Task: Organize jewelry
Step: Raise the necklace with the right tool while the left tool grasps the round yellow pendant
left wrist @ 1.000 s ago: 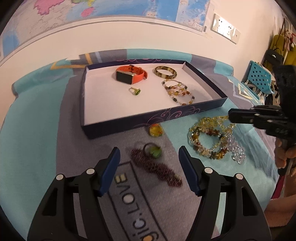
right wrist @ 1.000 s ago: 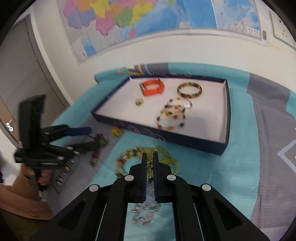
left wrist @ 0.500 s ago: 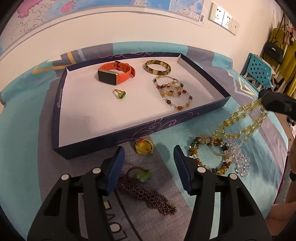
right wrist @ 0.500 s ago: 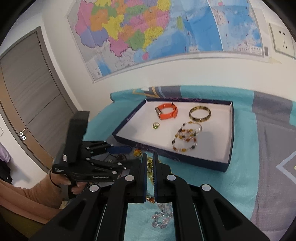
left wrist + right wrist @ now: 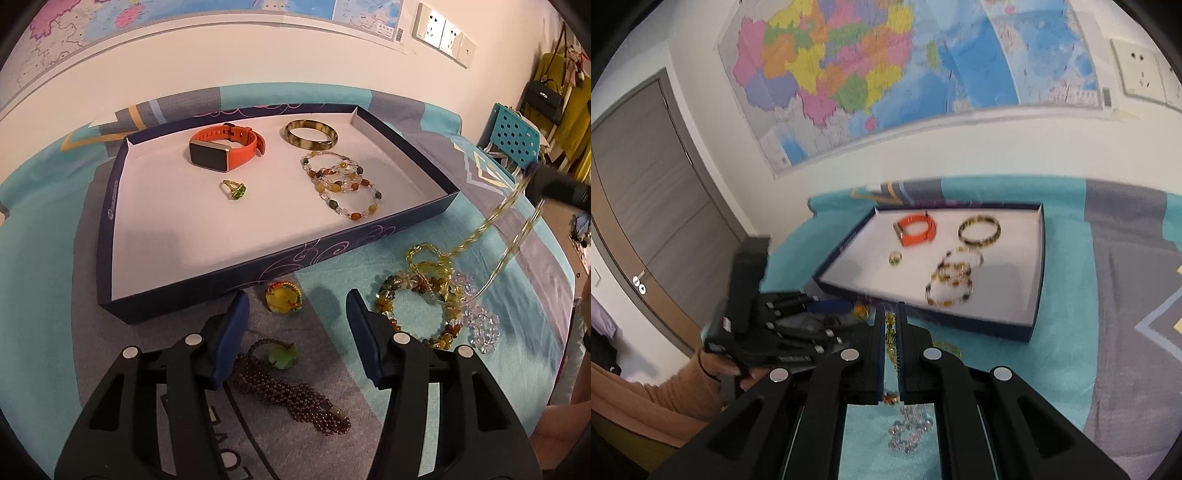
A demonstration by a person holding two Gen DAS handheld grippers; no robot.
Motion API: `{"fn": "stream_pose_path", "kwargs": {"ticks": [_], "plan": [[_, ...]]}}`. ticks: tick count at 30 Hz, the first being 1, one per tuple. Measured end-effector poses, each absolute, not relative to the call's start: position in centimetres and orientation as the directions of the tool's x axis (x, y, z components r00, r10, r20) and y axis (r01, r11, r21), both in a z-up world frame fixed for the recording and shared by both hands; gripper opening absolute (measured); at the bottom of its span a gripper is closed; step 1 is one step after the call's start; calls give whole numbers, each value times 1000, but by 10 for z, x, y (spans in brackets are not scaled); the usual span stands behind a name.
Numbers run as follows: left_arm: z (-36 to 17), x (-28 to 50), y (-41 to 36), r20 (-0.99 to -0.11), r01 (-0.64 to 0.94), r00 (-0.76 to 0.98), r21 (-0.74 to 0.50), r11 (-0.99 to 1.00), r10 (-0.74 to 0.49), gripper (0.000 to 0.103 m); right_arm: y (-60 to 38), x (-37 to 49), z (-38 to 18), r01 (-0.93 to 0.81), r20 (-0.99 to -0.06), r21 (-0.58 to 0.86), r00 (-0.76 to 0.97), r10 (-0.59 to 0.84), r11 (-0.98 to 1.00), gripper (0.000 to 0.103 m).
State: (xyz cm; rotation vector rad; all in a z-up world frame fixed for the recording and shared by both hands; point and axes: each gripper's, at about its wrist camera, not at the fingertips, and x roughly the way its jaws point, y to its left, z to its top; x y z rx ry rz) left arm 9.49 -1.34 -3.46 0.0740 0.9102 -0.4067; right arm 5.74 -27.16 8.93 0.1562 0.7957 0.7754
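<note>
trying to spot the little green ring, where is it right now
In the left wrist view the green ring lies inside the tray, left of centre, just below the orange watch and left of the beaded bracelets.

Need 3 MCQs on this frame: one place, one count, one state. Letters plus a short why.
1. Where is the green-stone ring?
A. inside the tray
B. on the blanket
C. in the left gripper

2. How many separate pieces lie in the tray?
A. two
B. four
C. six

3. What state is the right gripper in?
A. wide open
B. shut on the yellow bead necklace
C. shut on the orange watch

Answers:
1 A: it lies on the white floor of the tray.
2 B: watch, bangle, ring, beaded bracelets in one cluster.
3 B: the necklace's strands run up from the blanket into the closed jaws.
</note>
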Motion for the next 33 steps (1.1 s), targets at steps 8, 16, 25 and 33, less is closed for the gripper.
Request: {"fn": "stream_pose_path", "kwargs": {"ticks": [8,16,25,33], "plan": [[-35,100,-13,-791,353,539,-102,930,-292,26,-275,62,130,-596,-516,358,516,684,719,0],[-35,95,-6,-787,341,536,-130,931,-306,18,-259,66,100,-601,-628,310,452,633,737,12],[-35,92,-2,-784,343,537,-134,930,-311,18,-242,84,9,-542,-820,218,350,454,812,32],[-36,91,-6,-782,357,539,-125,926,-313,24,-239,81,0,-555,-816,212,353,458,805,18]]}}
